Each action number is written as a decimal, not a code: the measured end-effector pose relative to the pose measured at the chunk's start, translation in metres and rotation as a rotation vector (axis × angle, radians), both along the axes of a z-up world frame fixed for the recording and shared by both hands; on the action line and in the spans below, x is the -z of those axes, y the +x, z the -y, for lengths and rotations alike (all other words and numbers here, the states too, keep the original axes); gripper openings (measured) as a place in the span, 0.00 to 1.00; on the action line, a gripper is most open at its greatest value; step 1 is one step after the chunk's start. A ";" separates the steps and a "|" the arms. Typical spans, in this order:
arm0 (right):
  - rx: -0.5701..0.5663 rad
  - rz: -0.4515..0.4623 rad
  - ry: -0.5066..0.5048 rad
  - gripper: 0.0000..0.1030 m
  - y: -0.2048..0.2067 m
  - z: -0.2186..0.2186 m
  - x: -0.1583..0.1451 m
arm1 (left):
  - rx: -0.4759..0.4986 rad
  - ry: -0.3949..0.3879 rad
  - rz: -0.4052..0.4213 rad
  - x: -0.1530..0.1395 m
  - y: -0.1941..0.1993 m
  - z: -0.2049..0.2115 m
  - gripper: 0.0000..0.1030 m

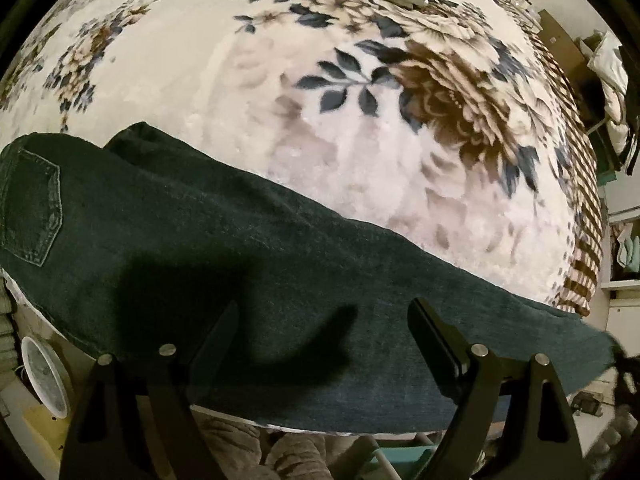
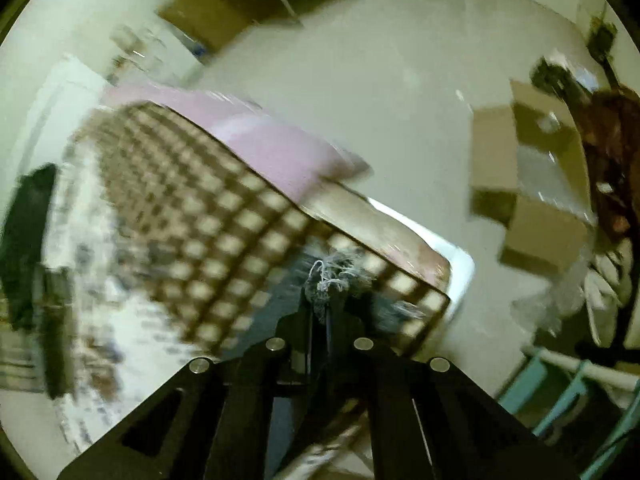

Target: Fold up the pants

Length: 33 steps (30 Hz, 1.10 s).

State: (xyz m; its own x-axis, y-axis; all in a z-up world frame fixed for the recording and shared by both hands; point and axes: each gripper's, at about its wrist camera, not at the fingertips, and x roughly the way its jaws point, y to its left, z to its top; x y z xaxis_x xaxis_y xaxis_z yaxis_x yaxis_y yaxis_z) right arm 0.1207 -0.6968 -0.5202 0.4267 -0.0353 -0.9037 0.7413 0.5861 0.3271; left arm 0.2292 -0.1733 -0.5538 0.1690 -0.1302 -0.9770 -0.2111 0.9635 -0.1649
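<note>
Dark pants laid along the near edge of a floral bed, one hand-held gripper wide, the other pinched on a frayed hem.

The left hand-held gripper point(image 1: 322, 332) hangs wide over the pants point(image 1: 224, 248), touching nothing. The right hand-held gripper point(image 2: 320, 300) clamps the frayed hem point(image 2: 326, 276); motion blur smears the bed point(image 2: 168, 208) there, and the left view cuts off the waistband.

The pants point(image 1: 248, 264) are lying stretched across the near edge of the blanket point(image 1: 340, 128), their back pocket point(image 1: 32, 216) at the left end. The left gripper point(image 1: 320, 344) is hovering over their middle; the right gripper point(image 2: 322, 304) is pinching their frayed hem point(image 2: 332, 276) at the blanket's corner.
</note>
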 end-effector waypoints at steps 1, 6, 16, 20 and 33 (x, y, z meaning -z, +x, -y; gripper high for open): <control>-0.015 0.047 -0.016 0.05 -0.001 -0.005 -0.016 | -0.005 0.001 -0.002 0.001 0.000 -0.001 0.84; -0.070 0.196 -0.042 0.05 -0.008 -0.012 -0.056 | -0.021 0.005 -0.003 0.002 0.000 -0.002 0.84; -0.057 -0.127 0.013 0.12 -0.032 0.041 0.074 | -0.014 0.009 -0.004 0.003 -0.005 -0.001 0.84; -0.019 -0.090 0.009 0.48 -0.042 0.042 0.063 | -0.008 0.020 -0.005 0.004 -0.011 0.001 0.84; -0.271 -0.397 -0.106 0.38 0.082 0.003 0.082 | -0.051 0.016 0.017 -0.009 -0.013 -0.006 0.84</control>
